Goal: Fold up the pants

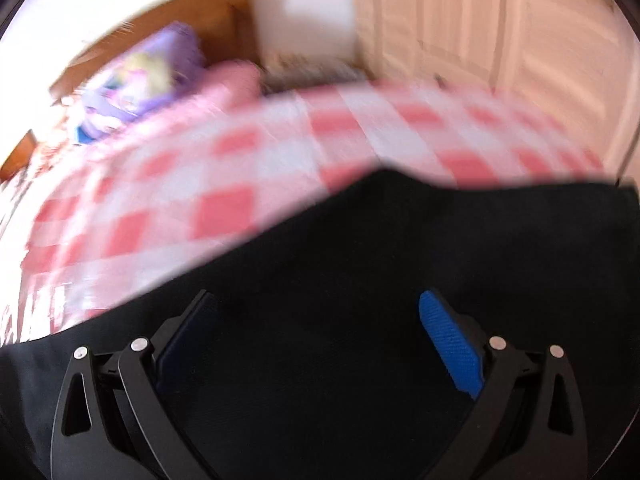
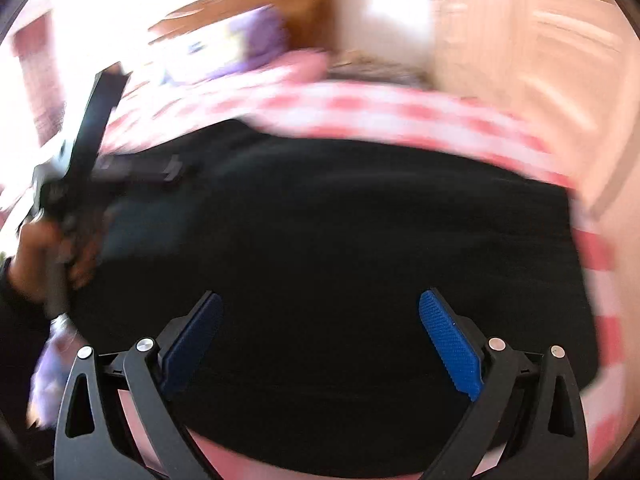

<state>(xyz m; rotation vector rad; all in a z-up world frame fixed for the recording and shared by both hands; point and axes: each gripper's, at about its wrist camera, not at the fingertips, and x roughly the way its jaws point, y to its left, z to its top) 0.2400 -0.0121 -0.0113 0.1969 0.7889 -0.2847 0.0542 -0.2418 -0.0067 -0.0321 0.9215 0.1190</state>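
The black pants (image 1: 400,248) lie spread on a bed with a red-and-white checked cover (image 1: 240,160). Both views are motion-blurred. My left gripper (image 1: 316,320) is open, with blue pads (image 1: 450,344) wide apart, just above the pants with nothing between them. My right gripper (image 2: 320,320) is also open and empty over the pants (image 2: 340,220). The left gripper (image 2: 80,168) also shows at the left of the right wrist view, held by a hand over the pants' left part.
A purple patterned pillow (image 1: 140,76) and a pink pillow (image 1: 236,80) lie at the head of the bed against a wooden headboard (image 1: 192,20). A pale wardrobe (image 1: 500,20) stands beyond the bed on the right. The checked cover (image 2: 400,108) surrounds the pants.
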